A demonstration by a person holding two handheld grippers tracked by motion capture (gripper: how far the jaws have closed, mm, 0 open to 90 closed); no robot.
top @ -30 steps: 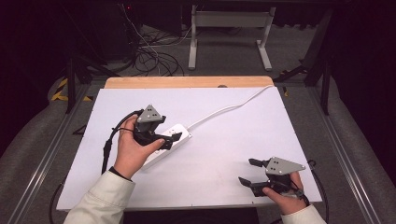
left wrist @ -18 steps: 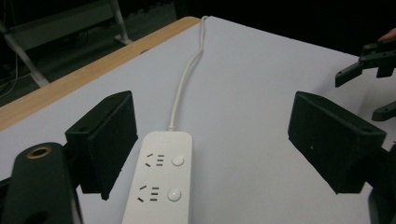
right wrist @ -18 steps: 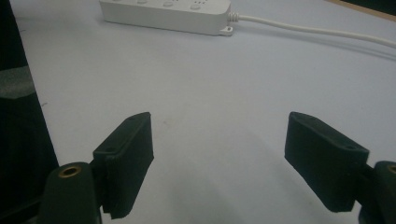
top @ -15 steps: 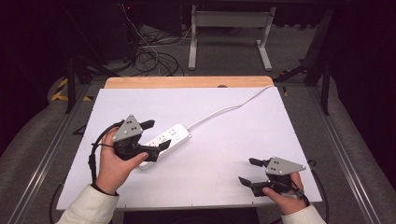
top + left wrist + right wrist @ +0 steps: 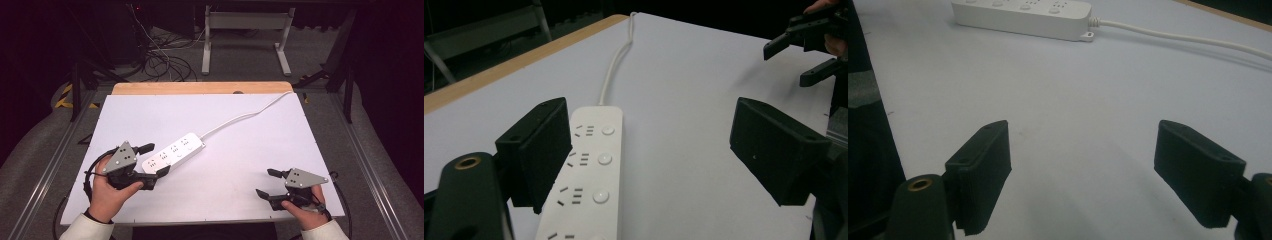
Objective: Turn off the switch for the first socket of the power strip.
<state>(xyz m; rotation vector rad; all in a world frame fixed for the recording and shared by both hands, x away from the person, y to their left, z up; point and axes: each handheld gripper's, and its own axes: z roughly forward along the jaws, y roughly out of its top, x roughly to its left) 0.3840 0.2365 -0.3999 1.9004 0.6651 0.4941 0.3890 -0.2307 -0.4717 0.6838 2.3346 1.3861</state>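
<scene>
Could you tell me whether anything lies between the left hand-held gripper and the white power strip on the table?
Nothing visible does. The left hand-held gripper sits with its jaws open right at the near end of the power strip; in the left gripper view the strip lies beside one jaw on bare white table.

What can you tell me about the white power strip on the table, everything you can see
The power strip is a long white block that looks like plastic, lying flat and slanted across the white table. Its top carries a row of sockets, each with a round button beside it. A white cord leaves its far end toward the table's back edge. The left claw, open, sits at its near end.
</scene>
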